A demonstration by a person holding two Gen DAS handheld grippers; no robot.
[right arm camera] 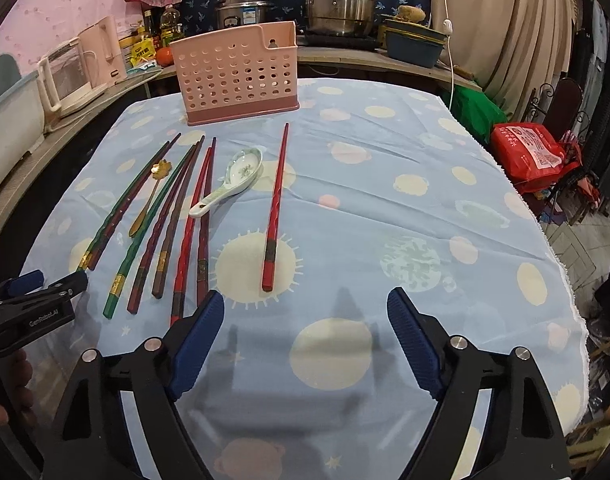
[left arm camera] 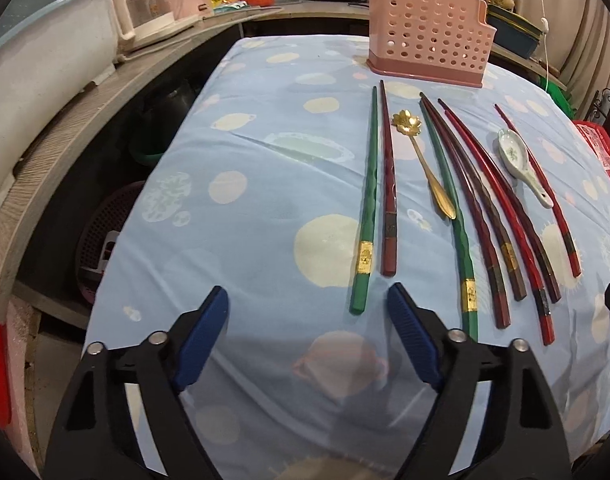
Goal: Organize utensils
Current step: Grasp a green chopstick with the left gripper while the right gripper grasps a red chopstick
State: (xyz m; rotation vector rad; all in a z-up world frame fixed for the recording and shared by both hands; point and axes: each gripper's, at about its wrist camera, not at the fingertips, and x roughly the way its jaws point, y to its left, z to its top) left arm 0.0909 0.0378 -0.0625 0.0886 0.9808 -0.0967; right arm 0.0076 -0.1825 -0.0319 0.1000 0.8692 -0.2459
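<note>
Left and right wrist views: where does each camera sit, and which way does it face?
Left wrist: on the left gripper, low over the table's near-left part, facing the pink holder and chopsticks; its own open fingers show.
Right wrist: on the right gripper, further right, facing the lone red chopstick; its open fingers, the left gripper and a hand show.
Shared: holder, chopsticks, gold spoon, ceramic spoon, tablecloth.

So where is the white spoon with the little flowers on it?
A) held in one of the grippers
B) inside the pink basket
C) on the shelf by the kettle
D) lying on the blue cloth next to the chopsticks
D: the white spoon lies flat on the blue cloth among the chopsticks, in front of the pink basket, and both the left gripper and the right gripper are open and hold nothing.
</note>
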